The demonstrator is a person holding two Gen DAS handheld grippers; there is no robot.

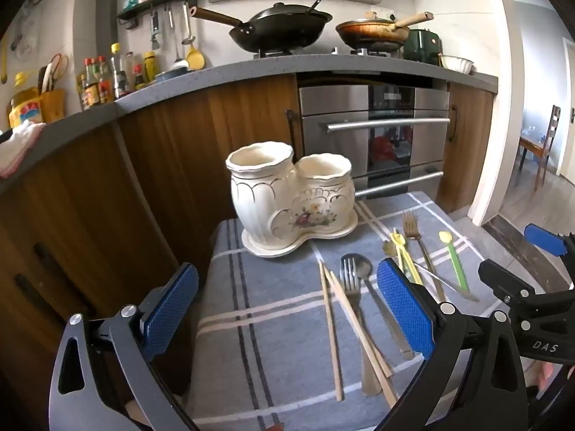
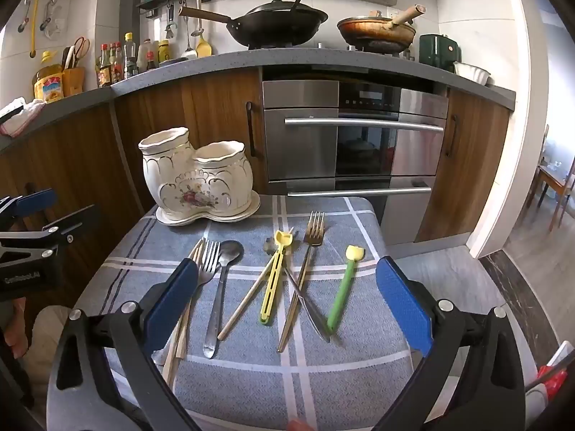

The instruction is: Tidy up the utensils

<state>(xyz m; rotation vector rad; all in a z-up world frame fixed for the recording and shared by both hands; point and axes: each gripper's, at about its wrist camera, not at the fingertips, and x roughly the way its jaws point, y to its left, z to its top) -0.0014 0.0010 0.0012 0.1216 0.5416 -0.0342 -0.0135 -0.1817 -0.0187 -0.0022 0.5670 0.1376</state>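
Both tools, left tool (image 1: 287,309) and right tool (image 2: 287,305), wide open, empty, two forks (image 2: 210,260) (image 2: 313,231), one spoon (image 2: 230,251)

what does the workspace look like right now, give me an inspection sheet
surface: small table under a blue plaid cloth.
job's things: empty two-cup ceramic holder on its tray at the far left; loose on the cloth are chopsticks, a steel fork, a spoon, a yellow utensil, a gold fork, a knife, a green utensil.
clutter: nothing seen.
grippers: left gripper and right gripper open, empty, above the utensils.
cables: nothing seen.
surroundings: counter with wok, pan, bottles; oven behind.
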